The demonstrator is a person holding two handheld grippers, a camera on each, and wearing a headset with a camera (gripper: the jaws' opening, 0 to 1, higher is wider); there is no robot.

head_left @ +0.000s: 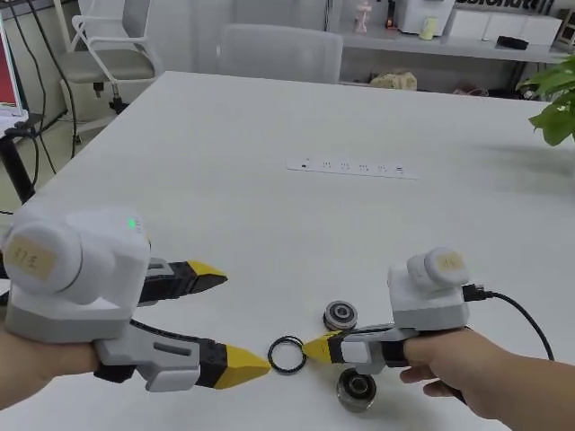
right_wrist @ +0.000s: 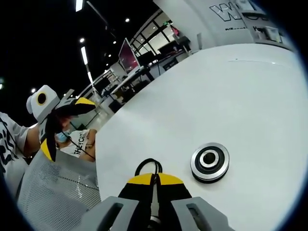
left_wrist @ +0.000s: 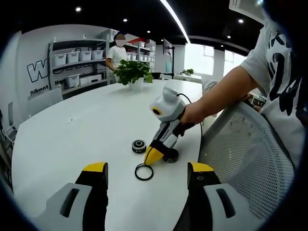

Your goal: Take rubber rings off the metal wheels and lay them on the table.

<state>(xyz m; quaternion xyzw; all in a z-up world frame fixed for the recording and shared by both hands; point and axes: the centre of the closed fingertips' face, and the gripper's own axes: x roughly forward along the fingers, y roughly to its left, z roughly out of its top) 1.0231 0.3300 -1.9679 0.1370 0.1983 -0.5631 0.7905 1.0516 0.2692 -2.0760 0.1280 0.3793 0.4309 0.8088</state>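
The light, limp rubber ring (head_left: pixel 269 355) lies on the surface (head_left: pixel 269 180) just beside the black-rimmed metal wheel (head_left: pixel 340 315), its thin band, likely the best hold, pinched in the closed right tool (head_left: pixel 314 348); the left tool (head_left: pixel 232 321) gapes.

Bright, even indoor light covers the white table (head_left: pixel 269 180), leaving only soft, faint shadows. In both gripper views, fisheye distortion bends the edges. Ceiling lights (left_wrist: pixel 78 9) and a light strip (left_wrist: pixel 171 14) glare against a dark ceiling; a far window (left_wrist: pixel 202 53) washes out.
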